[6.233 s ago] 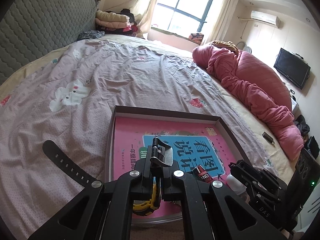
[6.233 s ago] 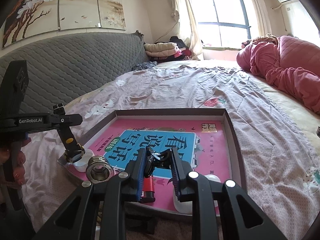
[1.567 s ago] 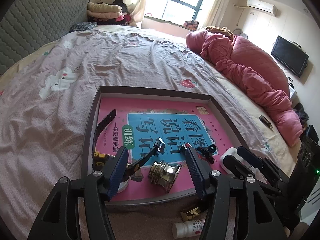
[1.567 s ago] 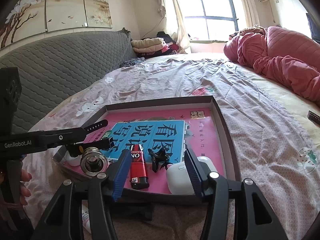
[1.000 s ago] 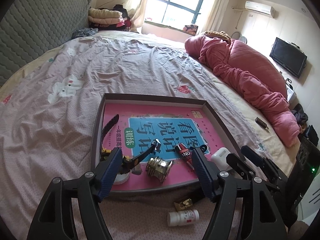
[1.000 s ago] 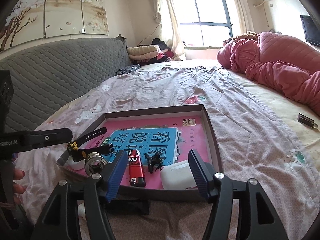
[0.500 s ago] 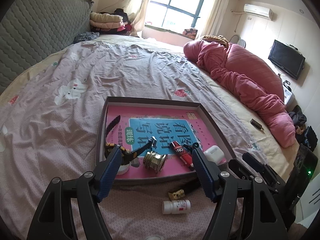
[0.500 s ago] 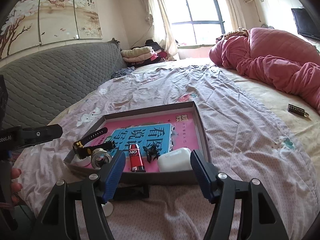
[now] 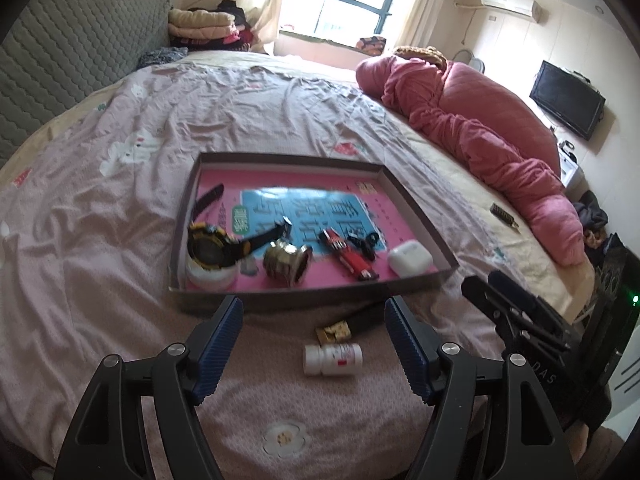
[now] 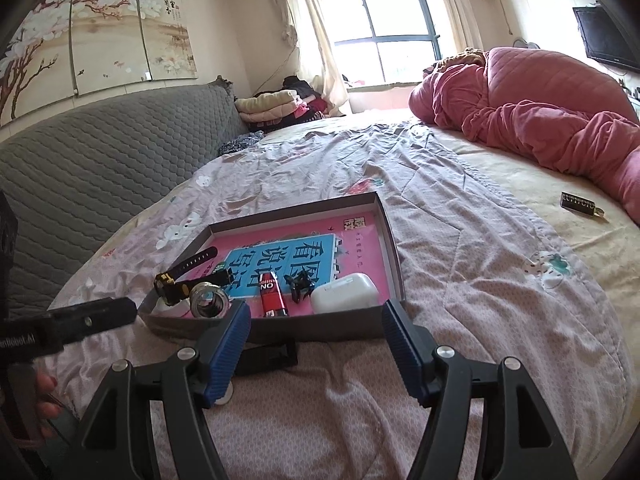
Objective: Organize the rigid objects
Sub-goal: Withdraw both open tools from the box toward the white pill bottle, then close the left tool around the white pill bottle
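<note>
Left wrist view: left gripper (image 9: 312,340) angled down over the bedspread, jaws wide apart and empty; white pill bottle (image 9: 333,359) lies between them on its side, long axis across the frame, just outside the tray (image 9: 316,295). Right wrist view: right gripper (image 10: 316,344) tilted down before the tray (image 10: 390,236), jaws apart, empty; red lighter (image 10: 272,289) inside points away.

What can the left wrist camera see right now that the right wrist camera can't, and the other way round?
Only the left wrist view shows the white pill bottle and small gold item lying on the bedspread in front of the tray, both outside it. Only the right wrist view shows the flower painting above the grey headboard. Both show the tray, holding the watch, metal ring, red lighter and white earbud case, plus open, empty jaws.
</note>
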`<state>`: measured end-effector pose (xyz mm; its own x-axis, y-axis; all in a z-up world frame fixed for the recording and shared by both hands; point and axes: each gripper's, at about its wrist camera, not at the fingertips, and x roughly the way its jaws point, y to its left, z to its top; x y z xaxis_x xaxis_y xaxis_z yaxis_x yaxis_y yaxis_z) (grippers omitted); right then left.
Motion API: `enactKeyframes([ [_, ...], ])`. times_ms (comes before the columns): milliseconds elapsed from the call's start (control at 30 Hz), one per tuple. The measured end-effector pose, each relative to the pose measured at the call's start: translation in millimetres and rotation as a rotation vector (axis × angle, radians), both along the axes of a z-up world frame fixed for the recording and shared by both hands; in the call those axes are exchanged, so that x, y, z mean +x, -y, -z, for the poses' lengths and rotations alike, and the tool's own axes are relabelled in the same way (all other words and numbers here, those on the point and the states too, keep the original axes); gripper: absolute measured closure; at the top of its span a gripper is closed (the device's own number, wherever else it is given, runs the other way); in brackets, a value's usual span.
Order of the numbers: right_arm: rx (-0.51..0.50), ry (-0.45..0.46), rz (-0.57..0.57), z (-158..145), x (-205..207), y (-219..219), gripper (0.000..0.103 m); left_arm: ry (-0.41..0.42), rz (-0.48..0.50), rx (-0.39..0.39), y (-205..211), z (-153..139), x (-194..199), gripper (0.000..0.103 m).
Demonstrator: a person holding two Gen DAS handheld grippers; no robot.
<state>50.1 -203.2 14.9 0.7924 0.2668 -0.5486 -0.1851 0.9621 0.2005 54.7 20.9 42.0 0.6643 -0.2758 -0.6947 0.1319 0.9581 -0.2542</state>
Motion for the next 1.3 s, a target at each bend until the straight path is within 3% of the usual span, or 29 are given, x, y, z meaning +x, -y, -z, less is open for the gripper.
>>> enactKeyframes([
  [567, -0.006, -0.028, -0.020, 1, -16, -2, 0.036, -0.055, -0.003, 0.015, 7, 18, -14, 0.028],
  [1300, 0.008, -0.066, -0.066, 13, -9, -7, 0.035, -0.174, 0.052, 0.044, 33, 81, 12, 0.026],
])
